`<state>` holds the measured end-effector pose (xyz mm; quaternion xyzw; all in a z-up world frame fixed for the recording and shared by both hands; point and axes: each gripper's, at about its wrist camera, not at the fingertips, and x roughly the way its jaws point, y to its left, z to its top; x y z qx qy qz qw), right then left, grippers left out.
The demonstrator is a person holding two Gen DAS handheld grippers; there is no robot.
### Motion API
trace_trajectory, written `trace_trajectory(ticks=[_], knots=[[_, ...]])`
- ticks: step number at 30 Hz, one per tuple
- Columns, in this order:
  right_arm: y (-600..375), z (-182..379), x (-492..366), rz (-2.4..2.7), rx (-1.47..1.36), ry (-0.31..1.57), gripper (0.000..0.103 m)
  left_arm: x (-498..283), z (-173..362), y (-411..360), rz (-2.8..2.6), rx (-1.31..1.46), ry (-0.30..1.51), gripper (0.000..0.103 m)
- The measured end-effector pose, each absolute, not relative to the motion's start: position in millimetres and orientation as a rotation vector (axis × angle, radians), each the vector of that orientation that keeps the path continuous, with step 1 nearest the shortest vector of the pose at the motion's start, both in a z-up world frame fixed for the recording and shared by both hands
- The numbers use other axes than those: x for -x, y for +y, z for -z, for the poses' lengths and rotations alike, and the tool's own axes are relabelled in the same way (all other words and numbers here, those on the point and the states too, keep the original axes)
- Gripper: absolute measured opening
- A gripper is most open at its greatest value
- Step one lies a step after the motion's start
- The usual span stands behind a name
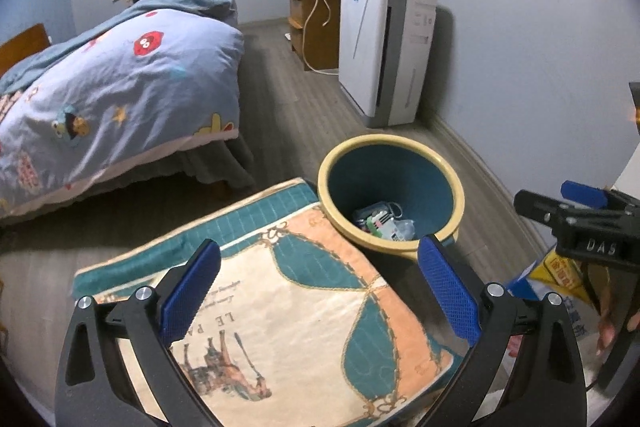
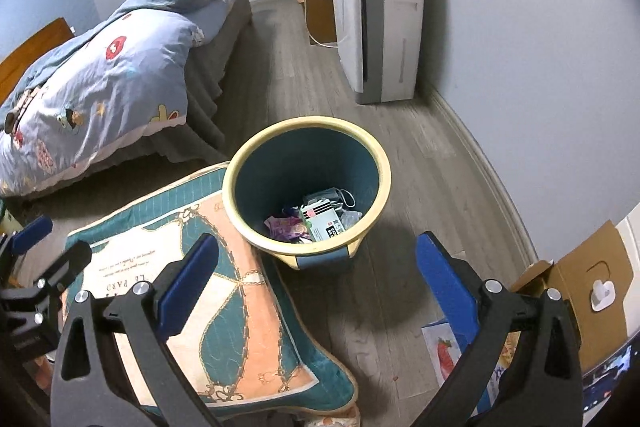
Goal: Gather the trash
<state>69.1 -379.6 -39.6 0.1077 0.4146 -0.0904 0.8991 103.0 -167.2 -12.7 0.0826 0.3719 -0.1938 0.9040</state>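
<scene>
left wrist view, tool: we see our left gripper [image 1: 318,281] with its blue pads spread wide apart and nothing between them, hanging over a cushion [image 1: 280,307].
left wrist view, bin: the trash bin [image 1: 456,187] stands upright on the wood floor [image 1: 288,107], mouth facing up, its yellow rim touching the cushion's far corner.
left wrist view, trash: wrappers and a small box [image 1: 384,221] lie at the bottom of the bin; we cannot tell which way each points.
left wrist view, other tool: our right gripper [image 1: 576,215] enters from the right edge, seen side-on.
right wrist view, tool: our right gripper [image 2: 318,279] is also fully spread and empty, above bare floor beside the bin.
right wrist view, bin: the trash bin [image 2: 376,163] is upright and open at the top, with the cushion [image 2: 224,307] against its left side.
right wrist view, trash: a green-white box [image 2: 326,223] lies flat inside, its long axis running toward the bin's near rim, beside a purple wrapper [image 2: 284,227].
right wrist view, surroundings: a bed [image 2: 100,79] lies left, a white appliance [image 2: 380,27] stands at the wall, and an open cardboard box [image 2: 580,275] sits right.
</scene>
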Motion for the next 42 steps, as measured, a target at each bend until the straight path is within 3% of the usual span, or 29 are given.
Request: trace_trajectory(ticks=[42], knots=[[-379.2, 43.5, -71.0, 0.188, -0.217, 0.875, 0.097, -101.0, 14.8, -171.6, 0.404, -0.199, 0.761, 0.098]])
